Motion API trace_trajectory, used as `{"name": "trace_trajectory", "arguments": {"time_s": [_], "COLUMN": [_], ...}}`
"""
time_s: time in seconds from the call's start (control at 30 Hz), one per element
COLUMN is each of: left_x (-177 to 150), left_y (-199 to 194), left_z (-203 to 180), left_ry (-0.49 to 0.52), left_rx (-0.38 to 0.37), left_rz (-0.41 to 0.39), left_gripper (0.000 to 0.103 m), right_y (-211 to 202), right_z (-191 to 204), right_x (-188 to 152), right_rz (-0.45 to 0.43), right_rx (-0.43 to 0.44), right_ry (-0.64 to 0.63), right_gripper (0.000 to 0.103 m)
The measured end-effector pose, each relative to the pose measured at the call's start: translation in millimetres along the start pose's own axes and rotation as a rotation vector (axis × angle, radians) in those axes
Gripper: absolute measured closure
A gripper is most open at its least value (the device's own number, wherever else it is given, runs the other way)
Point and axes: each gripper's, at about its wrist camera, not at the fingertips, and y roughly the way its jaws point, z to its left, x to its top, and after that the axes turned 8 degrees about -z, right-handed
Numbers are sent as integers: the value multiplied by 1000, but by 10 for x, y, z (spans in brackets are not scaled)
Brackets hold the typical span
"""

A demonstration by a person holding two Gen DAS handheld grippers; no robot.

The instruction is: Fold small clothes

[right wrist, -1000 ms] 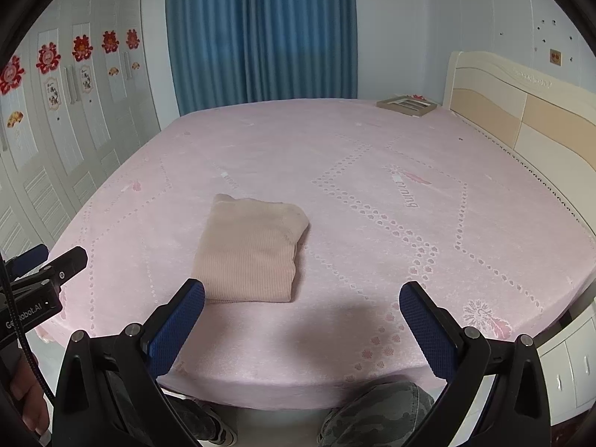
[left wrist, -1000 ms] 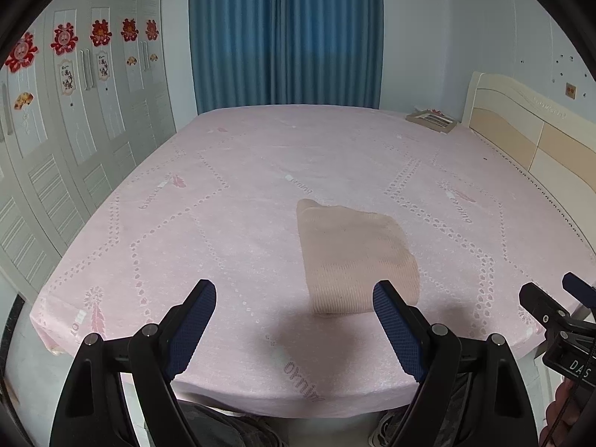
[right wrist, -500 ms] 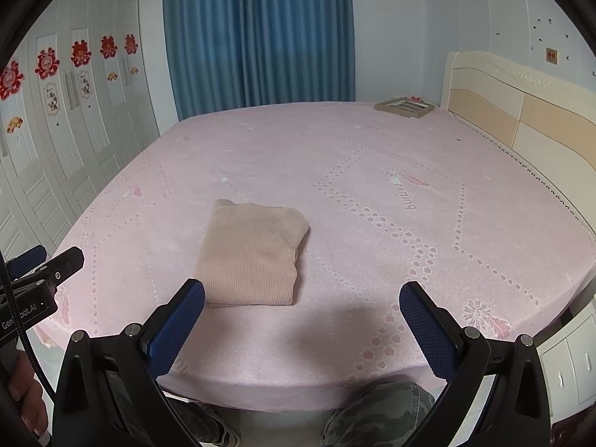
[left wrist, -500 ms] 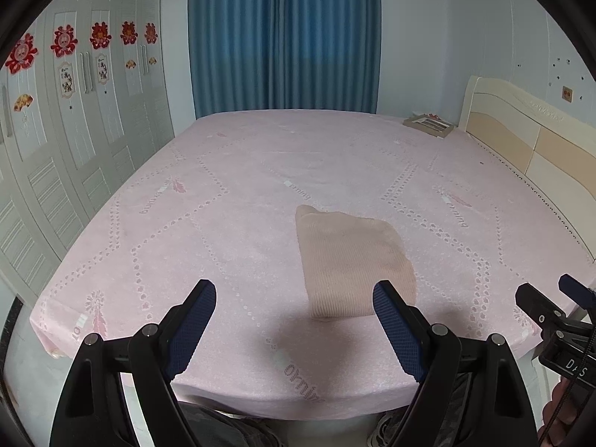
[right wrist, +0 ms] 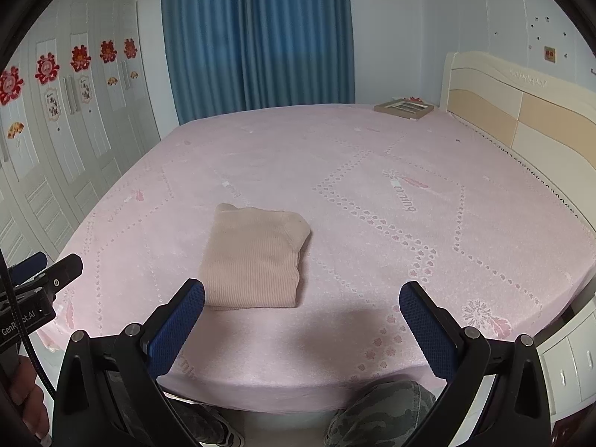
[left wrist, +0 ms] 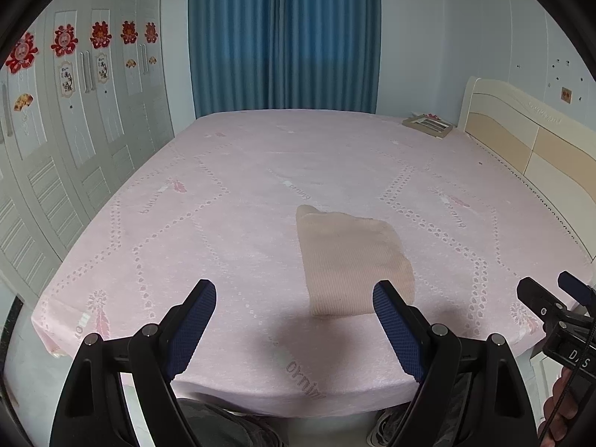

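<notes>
A beige ribbed garment (left wrist: 352,260) (right wrist: 255,257) lies folded into a neat rectangle on the pink bed (left wrist: 223,205) (right wrist: 391,223), near its front edge. My left gripper (left wrist: 294,294) hangs open above the bed's near edge, short of the garment, with nothing between its blue pads. My right gripper (right wrist: 301,294) is open too, held back from the garment and empty. Each gripper shows at the edge of the other's view: the right gripper (left wrist: 555,305) and the left gripper (right wrist: 41,275).
A framed picture (left wrist: 428,124) (right wrist: 404,108) lies at the bed's far right corner by the cream headboard (left wrist: 529,149). White wardrobe doors (left wrist: 74,130) with red paper cuts line the left; blue curtains (left wrist: 283,37) hang behind. The person's knees (right wrist: 380,409) are below the bed edge.
Both views have tilted slightly, so the bed and garment sit a little lower in frame. The garment lies as before and both grippers stay open.
</notes>
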Motion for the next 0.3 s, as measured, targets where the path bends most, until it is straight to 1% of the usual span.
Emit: {"name": "trace_trajectory", "arguments": {"time_s": [0.3], "left_x": [9], "left_y": [-16], "left_z": [4], "left_ry": [9], "left_rx": [-11], "left_rz": [5], "left_gripper": [17], "right_y": [-48], "right_z": [-5], "right_x": [4], "right_rz": [-8], "right_rx": [13], "right_ry": [-2], "right_gripper": [1]}}
